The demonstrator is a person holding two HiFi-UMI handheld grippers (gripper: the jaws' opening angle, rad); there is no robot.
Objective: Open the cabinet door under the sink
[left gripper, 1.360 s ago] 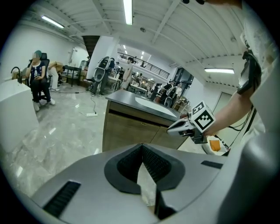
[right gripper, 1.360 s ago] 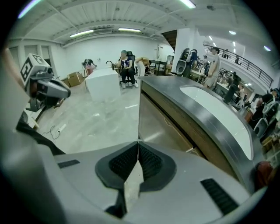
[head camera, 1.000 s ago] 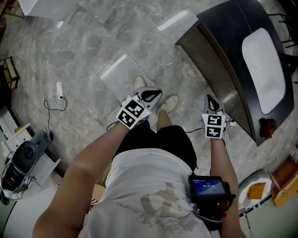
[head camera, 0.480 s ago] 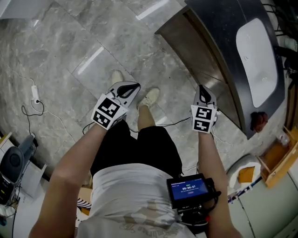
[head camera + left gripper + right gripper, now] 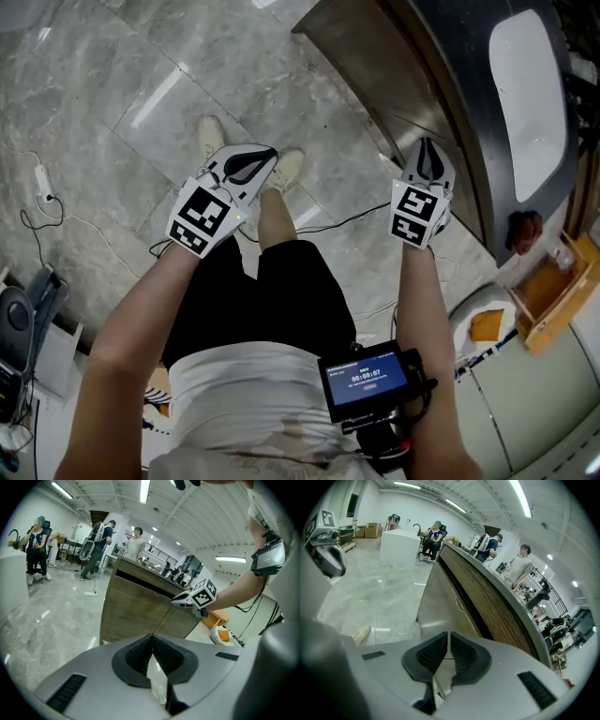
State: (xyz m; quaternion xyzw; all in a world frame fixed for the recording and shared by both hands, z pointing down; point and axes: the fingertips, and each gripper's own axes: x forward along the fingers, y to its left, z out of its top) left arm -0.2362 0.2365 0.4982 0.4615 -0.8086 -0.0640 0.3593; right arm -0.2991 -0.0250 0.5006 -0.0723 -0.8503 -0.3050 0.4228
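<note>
The cabinet [image 5: 375, 66] under the white sink basin [image 5: 530, 94] has a brown-grey front and stands closed at the upper right of the head view. My right gripper [image 5: 428, 155] is shut and empty, hanging in the air just short of the cabinet front. My left gripper [image 5: 255, 161] is also shut and empty, over the floor above my shoes and farther from the cabinet. In the left gripper view the shut gripper [image 5: 152, 638] points at two wooden doors [image 5: 136, 611] with a seam between them. In the right gripper view the gripper [image 5: 447, 638] faces the door panel [image 5: 447, 604].
A wooden box [image 5: 548, 291] and a white bin [image 5: 483, 328] sit on the floor at the right. A power strip and cable [image 5: 42, 178] lie at the left beside a machine [image 5: 14, 319]. A screen device [image 5: 366, 375] hangs at my waist. People [image 5: 37, 541] are far behind.
Both grippers have sunk and shifted towards the cabinet, the right one nearer its front. The cabinet and sink have slid closer in the head view. Both jaws stayed shut.
</note>
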